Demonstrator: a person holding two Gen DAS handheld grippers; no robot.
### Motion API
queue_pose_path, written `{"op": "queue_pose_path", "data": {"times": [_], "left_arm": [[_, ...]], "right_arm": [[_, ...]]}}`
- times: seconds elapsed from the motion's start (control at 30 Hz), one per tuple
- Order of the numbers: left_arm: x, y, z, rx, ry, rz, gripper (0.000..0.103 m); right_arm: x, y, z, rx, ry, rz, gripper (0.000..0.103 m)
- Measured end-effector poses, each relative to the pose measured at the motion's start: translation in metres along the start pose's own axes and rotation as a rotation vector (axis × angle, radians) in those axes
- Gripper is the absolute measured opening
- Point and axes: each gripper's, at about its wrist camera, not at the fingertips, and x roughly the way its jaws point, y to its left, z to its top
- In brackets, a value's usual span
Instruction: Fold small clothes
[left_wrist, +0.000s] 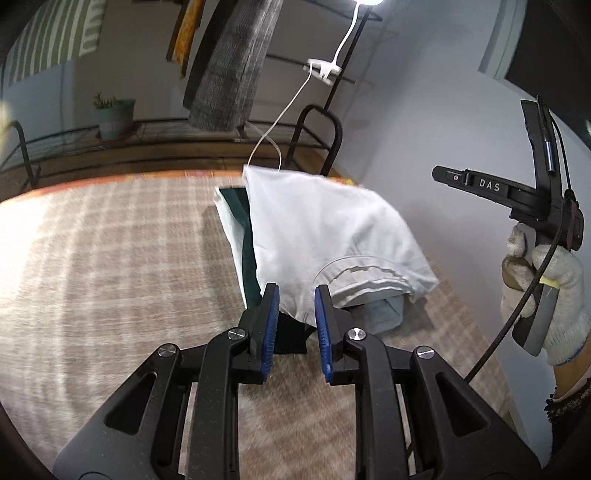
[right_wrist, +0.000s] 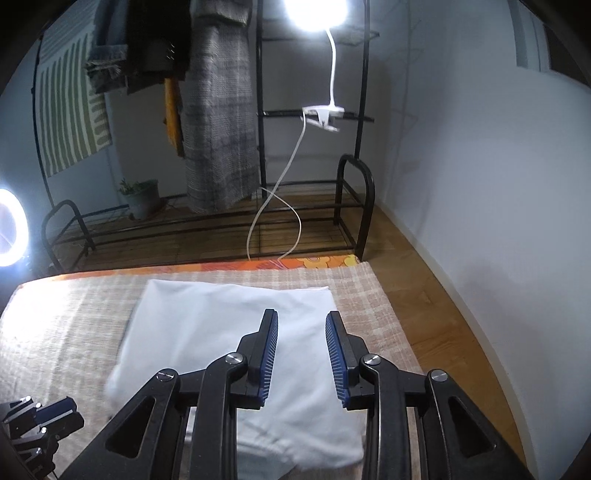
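Currently the left gripper (left_wrist: 295, 314) is spread apart with nothing between its blue pads (left_wrist: 269, 328), positioned low over the checkered blanket (left_wrist: 110, 258). Directly ahead of its fingertips lies the folded white garment (left_wrist: 325, 232), resting on top of a stack that includes a dark green garment (left_wrist: 245, 236) showing at the left edge and a pale blue garment (left_wrist: 388, 314) showing beneath the near corner. To the right of this gripper, a gloved hand (left_wrist: 546, 291) holds the handle of the right gripper, raised well above the blanket. The right gripper (right_wrist: 301, 354) is likewise spread apart and empty, hovering over the white garment (right_wrist: 221, 325), which lies flat below and ahead of its fingertips. Beyond the stack, a black metal rack (right_wrist: 354, 206) carries a clip-on lamp (right_wrist: 321, 114) and hanging clothes (right_wrist: 218, 122).
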Motion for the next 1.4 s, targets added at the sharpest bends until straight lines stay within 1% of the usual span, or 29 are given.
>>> {"op": "queue_pose_path", "data": {"times": [0.13,0.27,0.43,0.53,0.77,0.8,0.87,0.97,1.03,1.07,1.1,1.13,1.2,1.23,1.3,1.33,1.37,1.4], "left_arm": [[-0.041,-0.003,0.0,0.052,-0.051,0.005,0.017],[-0.084,0.001,-0.002,0.078,-0.093,-0.004,0.017],[-0.135,0.01,-0.013,0.116,-0.135,-0.009,0.017],[-0.163,0.018,-0.023,0.131,-0.146,-0.016,0.017],[-0.217,0.048,-0.047,0.147,-0.174,-0.005,0.018],[-0.222,0.052,-0.049,0.147,-0.178,-0.002,0.023],[-0.234,0.06,-0.055,0.152,-0.188,0.005,0.028],[-0.25,0.072,-0.065,0.167,-0.196,0.02,0.029],[-0.257,0.078,-0.073,0.179,-0.19,0.026,0.032],[-0.26,0.081,-0.077,0.184,-0.188,0.029,0.038],[-0.263,0.084,-0.081,0.19,-0.188,0.033,0.047],[-0.266,0.087,-0.086,0.196,-0.194,0.04,0.051],[-0.271,0.092,-0.093,0.212,-0.206,0.059,0.061],[-0.272,0.094,-0.097,0.221,-0.211,0.068,0.064],[-0.272,0.098,-0.102,0.23,-0.207,0.072,0.075],[-0.272,0.1,-0.104,0.229,-0.206,0.071,0.077],[-0.272,0.102,-0.105,0.228,-0.206,0.071,0.078],[-0.272,0.104,-0.107,0.229,-0.207,0.074,0.08]], "right_arm": [[-0.045,0.022,0.003,-0.011,-0.031,-0.001,0.028],[-0.087,0.046,0.005,-0.031,-0.066,-0.001,0.028],[-0.14,0.08,0.0,-0.041,-0.108,-0.009,0.029],[-0.17,0.105,-0.006,-0.052,-0.134,-0.021,0.029],[-0.215,0.156,-0.034,-0.053,-0.171,-0.039,0.029],[-0.219,0.163,-0.038,-0.058,-0.174,-0.042,0.029],[-0.227,0.178,-0.048,-0.067,-0.18,-0.037,0.029],[-0.236,0.196,-0.063,-0.058,-0.184,-0.016,0.03],[-0.24,0.208,-0.074,-0.059,-0.188,-0.019,0.031],[-0.241,0.213,-0.078,-0.061,-0.191,-0.021,0.033],[-0.243,0.218,-0.083,-0.067,-0.193,-0.019,0.038],[-0.243,0.223,-0.088,-0.068,-0.198,-0.016,0.041],[-0.241,0.23,-0.094,-0.063,-0.209,-0.008,0.054],[-0.24,0.234,-0.097,-0.059,-0.212,-0.005,0.056],[-0.234,0.241,-0.101,-0.053,-0.207,0.004,0.064],[-0.23,0.243,-0.103,-0.053,-0.203,0.003,0.068],[-0.228,0.245,-0.104,-0.053,-0.203,0.002,0.075],[-0.225,0.246,-0.106,-0.052,-0.205,-0.004,0.08]]}}
